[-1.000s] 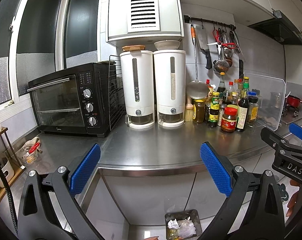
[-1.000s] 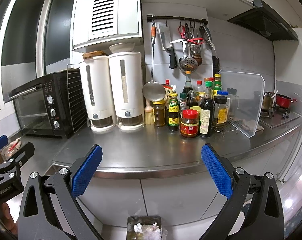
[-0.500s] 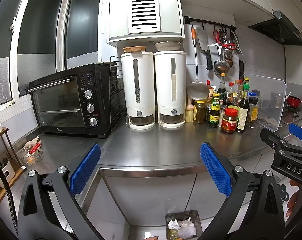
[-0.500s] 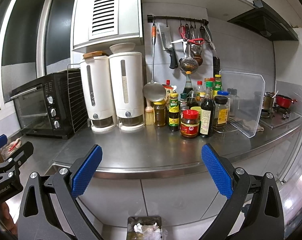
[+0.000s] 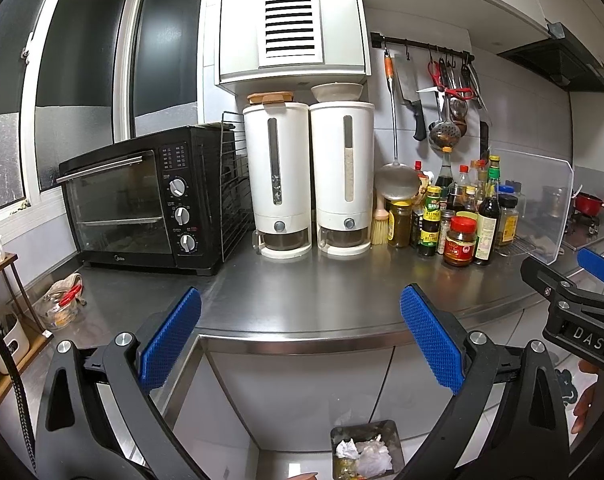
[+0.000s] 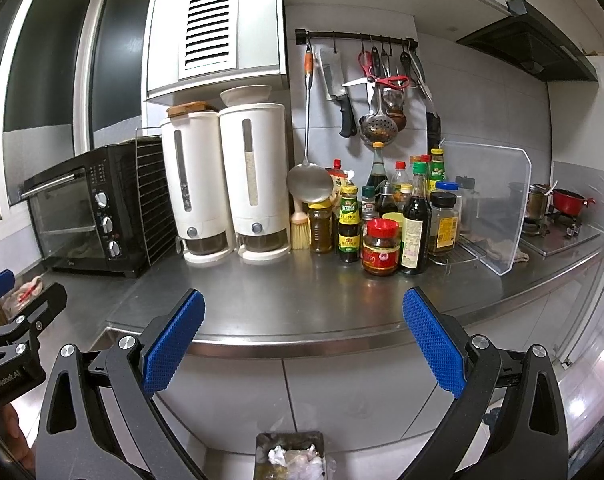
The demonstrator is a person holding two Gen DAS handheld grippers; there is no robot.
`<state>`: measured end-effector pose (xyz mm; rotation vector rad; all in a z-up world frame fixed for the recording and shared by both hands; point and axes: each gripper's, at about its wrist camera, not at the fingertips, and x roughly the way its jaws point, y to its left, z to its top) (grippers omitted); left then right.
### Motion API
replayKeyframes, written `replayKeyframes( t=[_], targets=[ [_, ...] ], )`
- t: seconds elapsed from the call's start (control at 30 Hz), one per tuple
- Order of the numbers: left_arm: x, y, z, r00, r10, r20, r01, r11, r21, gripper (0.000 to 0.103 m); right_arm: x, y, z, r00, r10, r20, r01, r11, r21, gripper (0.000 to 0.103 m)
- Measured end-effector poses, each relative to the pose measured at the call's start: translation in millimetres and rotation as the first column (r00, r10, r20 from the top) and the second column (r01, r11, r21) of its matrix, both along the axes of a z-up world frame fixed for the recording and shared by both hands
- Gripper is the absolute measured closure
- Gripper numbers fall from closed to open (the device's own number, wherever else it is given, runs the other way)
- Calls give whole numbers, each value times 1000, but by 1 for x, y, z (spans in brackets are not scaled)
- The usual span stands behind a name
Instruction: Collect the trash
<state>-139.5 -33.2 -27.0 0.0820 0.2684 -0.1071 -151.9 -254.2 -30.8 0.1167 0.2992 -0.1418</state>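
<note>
A small trash bin (image 5: 366,454) stands on the floor in front of the cabinet doors, holding crumpled white paper (image 5: 372,456); the right wrist view shows the trash bin (image 6: 290,456) at the bottom centre. My left gripper (image 5: 298,340) is open, its blue pads wide apart with nothing between them, held above the steel counter's (image 5: 302,300) front edge. My right gripper (image 6: 302,340) is open and empty too, at about the same height. Each gripper shows at the edge of the other's view. I see no loose trash on the counter in front of me.
On the counter stand a black toaster oven (image 5: 150,212), two white dispensers (image 5: 310,180), a cluster of sauce bottles and jars (image 6: 394,220) and a clear splash guard (image 6: 486,204). A glass bowl with a red item and a cloth (image 5: 62,304) sits at far left. Utensils hang above.
Both views have shifted very slightly; the grippers stay open and nothing on the counter has moved.
</note>
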Motion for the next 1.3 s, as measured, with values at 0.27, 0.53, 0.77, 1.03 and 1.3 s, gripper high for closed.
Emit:
replayKeyframes(
  t=[0.27, 0.53, 0.77, 1.03, 1.3],
  targets=[
    [0, 2, 2, 1000, 10, 2, -10, 1000, -3, 8, -1, 2, 0, 1000, -2, -1, 2, 1000, -2, 3],
    [2, 4, 1, 1000, 4, 3, -4, 1000, -6, 8, -1, 4, 0, 1000, -11, -1, 11, 1000, 12, 3],
    [4, 2, -2, 1000, 1, -1, -2, 1000, -6, 8, 0, 3, -1, 1000, -14, -4, 14, 1000, 13, 3],
    [3, 1, -3, 1000, 8, 21, -8, 1000, 0, 8, 1, 3, -2, 1000, -16, -8, 16, 1000, 17, 3],
    [5, 1, -3, 1000, 28, 14, -28, 1000, 0, 8, 3, 5, -3, 1000, -19, -12, 19, 1000, 16, 3]
  ],
)
